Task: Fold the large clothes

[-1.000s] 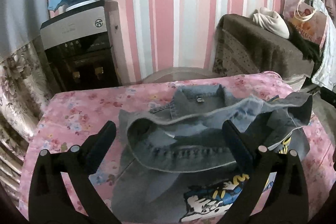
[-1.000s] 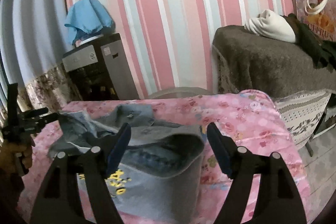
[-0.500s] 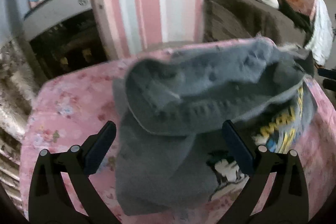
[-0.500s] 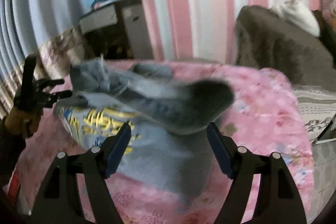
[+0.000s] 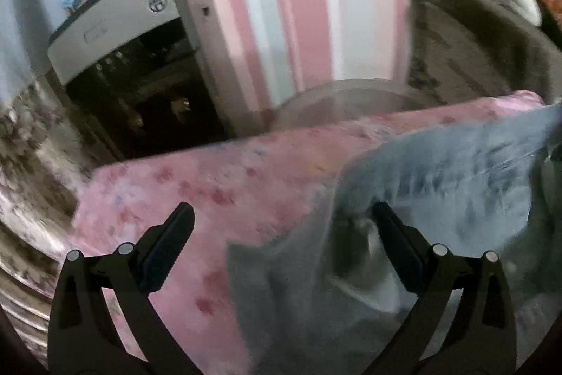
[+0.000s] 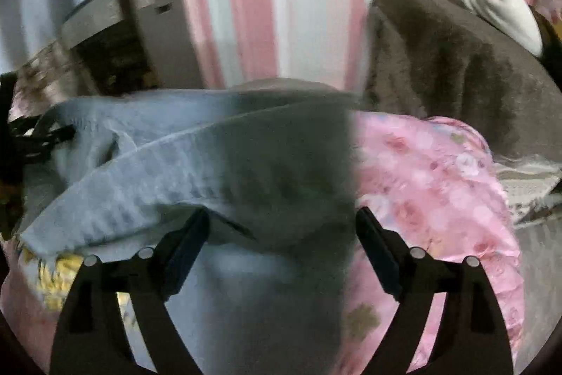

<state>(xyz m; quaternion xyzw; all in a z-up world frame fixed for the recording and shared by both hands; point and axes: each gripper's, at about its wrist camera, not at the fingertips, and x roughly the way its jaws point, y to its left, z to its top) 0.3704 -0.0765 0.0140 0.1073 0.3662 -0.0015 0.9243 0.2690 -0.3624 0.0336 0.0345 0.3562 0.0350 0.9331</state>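
Denim jacket (image 6: pixel 196 164) lying bunched across the pink floral bedspread (image 6: pixel 439 185), filling centre and left of the right wrist view. Right gripper (image 6: pixel 281 231) just widened, left gripper (image 5: pixel 281 227) spread too, neither clamping cloth. Best to settle each onto one outer edge before closing, then draw flat.

Dim, soft indoor light with no glare and only faint shadows; heavy motion blur across both fisheye views, smearing the denim garment (image 6: pixel 196 164) and striped wall (image 5: pixel 298 6); strongly bowed edges and black vignetted corners
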